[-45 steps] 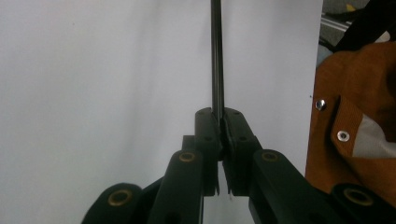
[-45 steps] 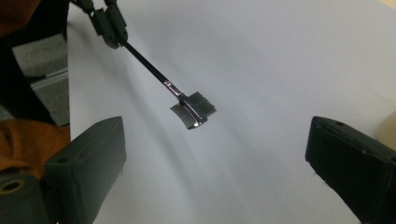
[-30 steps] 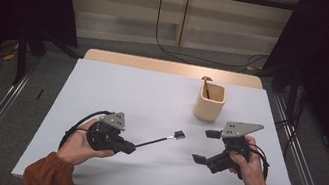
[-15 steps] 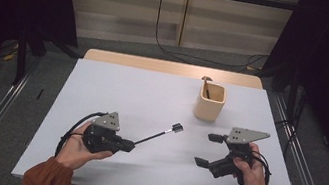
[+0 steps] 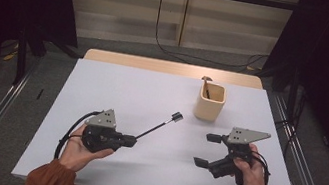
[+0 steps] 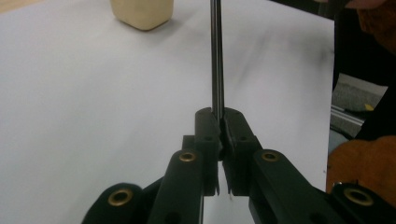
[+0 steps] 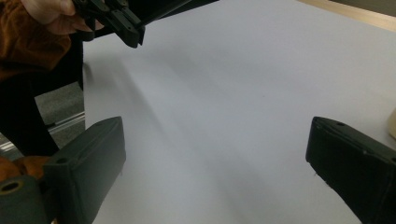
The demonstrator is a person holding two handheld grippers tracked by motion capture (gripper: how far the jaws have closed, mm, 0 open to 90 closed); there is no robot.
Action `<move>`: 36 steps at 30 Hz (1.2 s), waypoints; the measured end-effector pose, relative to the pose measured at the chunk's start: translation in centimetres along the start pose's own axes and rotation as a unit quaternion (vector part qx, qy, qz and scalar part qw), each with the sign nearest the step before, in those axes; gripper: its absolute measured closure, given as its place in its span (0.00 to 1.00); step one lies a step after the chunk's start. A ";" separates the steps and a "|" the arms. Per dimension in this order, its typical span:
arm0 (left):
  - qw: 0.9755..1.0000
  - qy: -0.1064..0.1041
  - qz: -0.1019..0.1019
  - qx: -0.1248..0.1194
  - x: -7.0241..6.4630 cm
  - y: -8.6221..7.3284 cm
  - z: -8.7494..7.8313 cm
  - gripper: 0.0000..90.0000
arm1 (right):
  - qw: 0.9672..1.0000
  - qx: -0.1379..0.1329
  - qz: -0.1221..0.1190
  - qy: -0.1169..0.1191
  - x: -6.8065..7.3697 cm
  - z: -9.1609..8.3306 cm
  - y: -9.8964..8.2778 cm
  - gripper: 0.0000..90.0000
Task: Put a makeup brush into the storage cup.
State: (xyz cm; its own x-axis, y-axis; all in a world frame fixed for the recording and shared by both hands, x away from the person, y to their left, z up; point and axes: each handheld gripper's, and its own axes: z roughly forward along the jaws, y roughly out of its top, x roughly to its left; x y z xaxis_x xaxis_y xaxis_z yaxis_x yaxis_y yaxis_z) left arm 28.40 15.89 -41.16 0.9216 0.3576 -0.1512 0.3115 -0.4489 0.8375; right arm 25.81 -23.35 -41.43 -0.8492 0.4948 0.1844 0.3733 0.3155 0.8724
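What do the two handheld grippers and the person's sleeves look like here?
Both the left gripper and right gripper are black, each topped by a grey three-cornered plate with small holes. Brass-coloured rivets mark the left jaw links. A black cable loops from the left one. The sleeves are rust-orange.

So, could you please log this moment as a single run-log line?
left gripper: shut on thin black tool | right gripper: open, holding nothing | beige cup: upright, another tool inside | table: white
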 end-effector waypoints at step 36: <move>0.992 -0.006 0.006 -0.126 -1.1 -0.1 1.0 0.95 | 0.999 -0.034 0.005 -0.004 0.6 1.1 0.9 0.06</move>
State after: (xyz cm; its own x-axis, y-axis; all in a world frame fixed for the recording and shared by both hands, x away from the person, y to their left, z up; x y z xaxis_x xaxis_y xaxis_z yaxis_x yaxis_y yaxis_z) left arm 27.62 14.78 -41.63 0.9284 0.3422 -0.1448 0.2336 -0.2343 0.9437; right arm 26.09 -21.86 -41.00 -0.8421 0.5046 0.1905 0.3561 0.2550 0.8990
